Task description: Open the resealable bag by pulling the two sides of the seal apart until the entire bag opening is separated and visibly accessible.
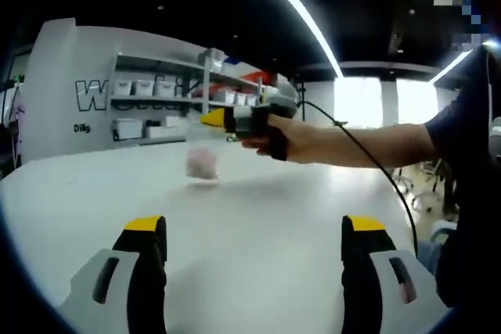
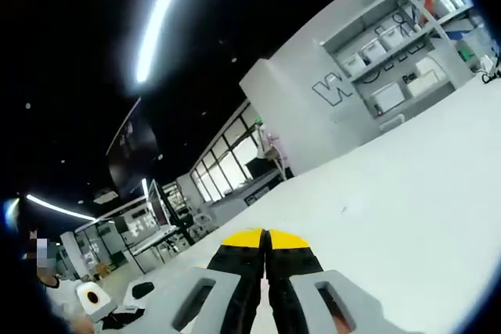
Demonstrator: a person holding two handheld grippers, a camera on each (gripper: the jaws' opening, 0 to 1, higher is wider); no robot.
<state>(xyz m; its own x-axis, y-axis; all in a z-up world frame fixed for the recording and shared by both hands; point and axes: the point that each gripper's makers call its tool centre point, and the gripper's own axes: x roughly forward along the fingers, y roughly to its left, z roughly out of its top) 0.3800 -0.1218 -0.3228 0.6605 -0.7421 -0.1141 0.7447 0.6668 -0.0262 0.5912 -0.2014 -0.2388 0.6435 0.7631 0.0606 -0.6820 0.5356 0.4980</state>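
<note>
In the left gripper view a clear resealable bag with a pale pink lump in its bottom hangs above the white table. The right gripper, held by a person's hand, comes in from the right and pinches the bag's top edge. My left gripper stands wide open in the foreground, well short of the bag, with nothing between its fingers. In the right gripper view the right gripper has its yellow-tipped jaws pressed together; the thin clear film cannot be made out there.
Shelves with white bins stand against the wall behind the table, seen too as shelves. A black cable runs along the person's forearm. The table top stretches wide around the bag.
</note>
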